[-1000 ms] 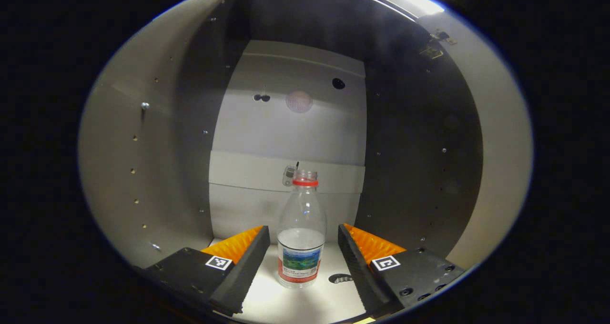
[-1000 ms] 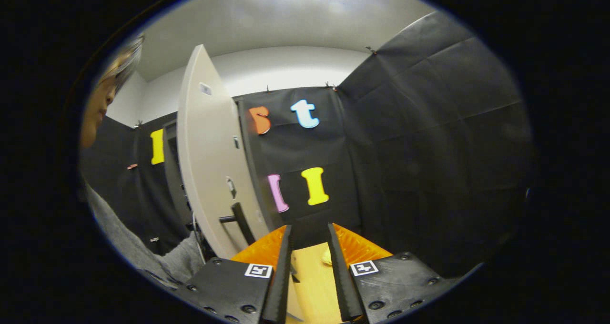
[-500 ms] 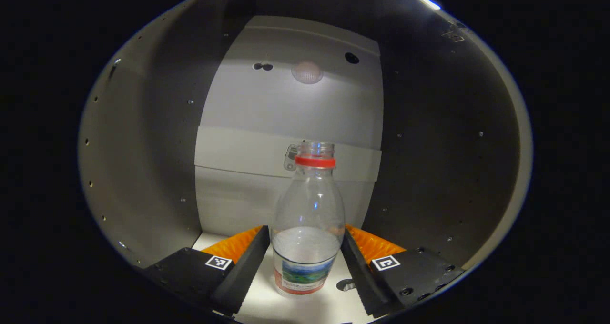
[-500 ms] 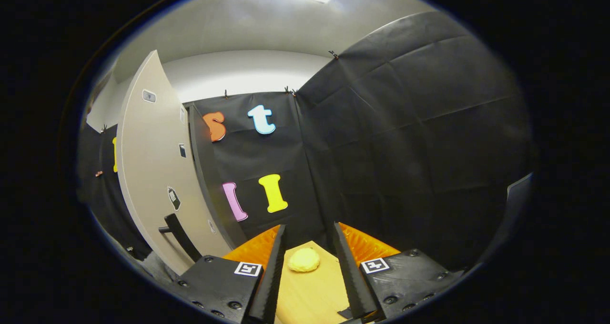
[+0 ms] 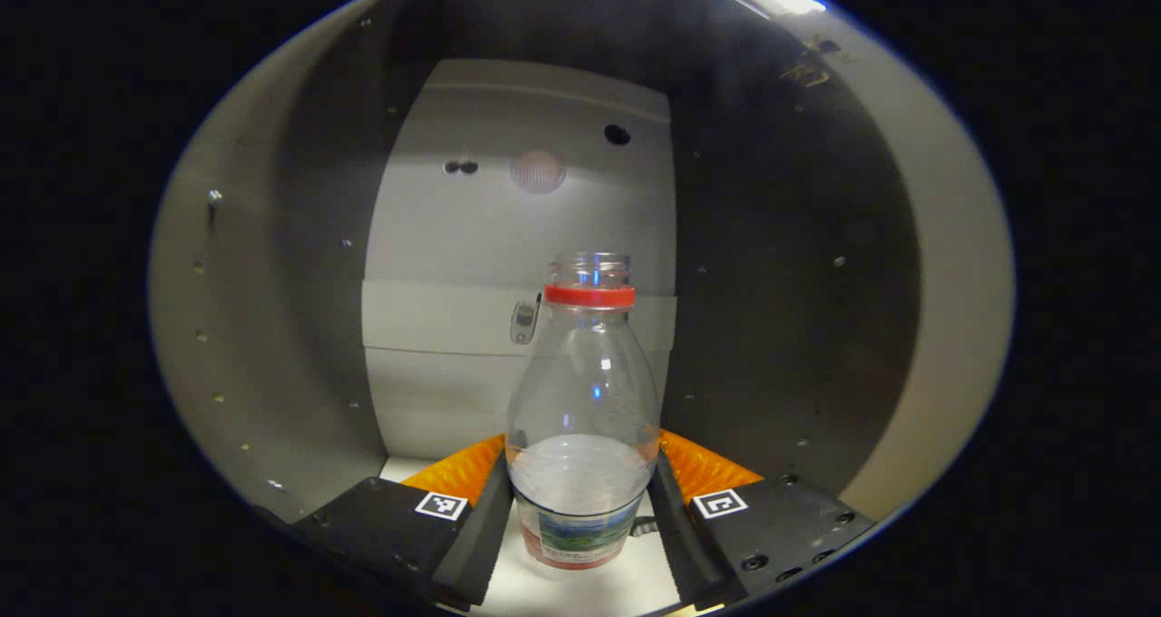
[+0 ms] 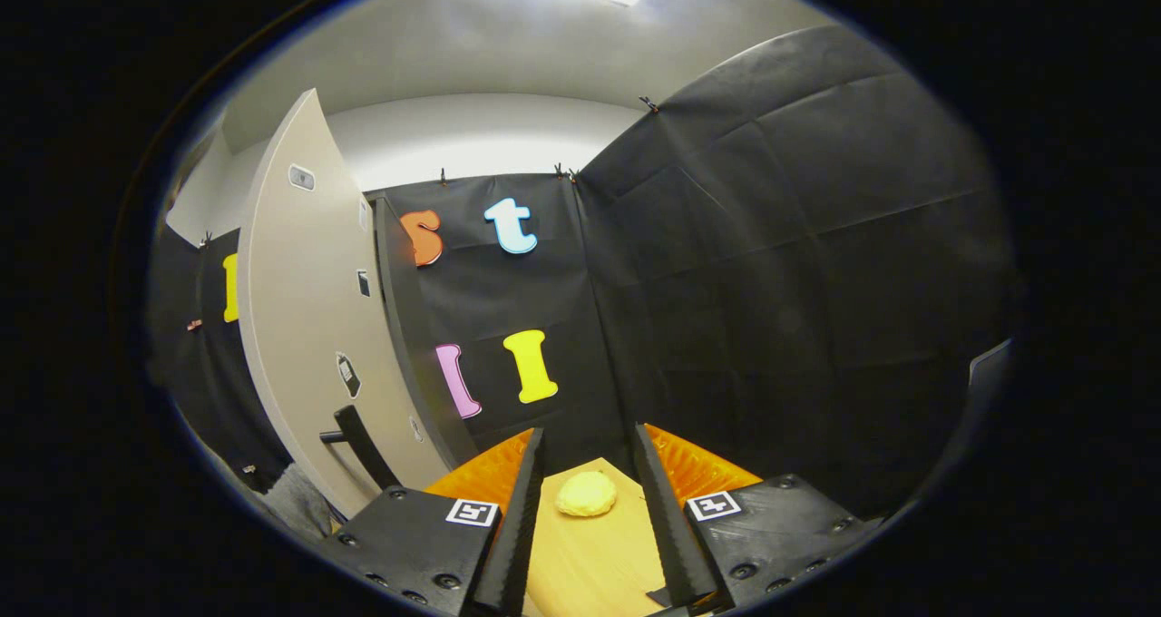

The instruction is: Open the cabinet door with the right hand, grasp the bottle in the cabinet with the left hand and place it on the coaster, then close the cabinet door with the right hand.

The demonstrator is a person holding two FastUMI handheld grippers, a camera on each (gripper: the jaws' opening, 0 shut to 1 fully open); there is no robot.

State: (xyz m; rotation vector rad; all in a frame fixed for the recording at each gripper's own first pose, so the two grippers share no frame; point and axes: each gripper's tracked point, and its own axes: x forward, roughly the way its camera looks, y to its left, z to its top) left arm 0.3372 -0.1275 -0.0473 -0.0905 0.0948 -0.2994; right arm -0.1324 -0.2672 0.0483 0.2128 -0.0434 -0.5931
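Both left gripper (image 5: 580, 526) fingers have narrowed onto the water bottle (image 5: 582, 417) since half a second ago; lifting seems next.

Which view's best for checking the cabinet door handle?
Right gripper view: the dark handle stands out from the open cabinet door, seen from its front. Left gripper view looks into the cabinet at the bottle instead.

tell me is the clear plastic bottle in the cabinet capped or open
Open: the clear plastic bottle shows a bare threaded mouth above its red neck ring, with no cap on it.
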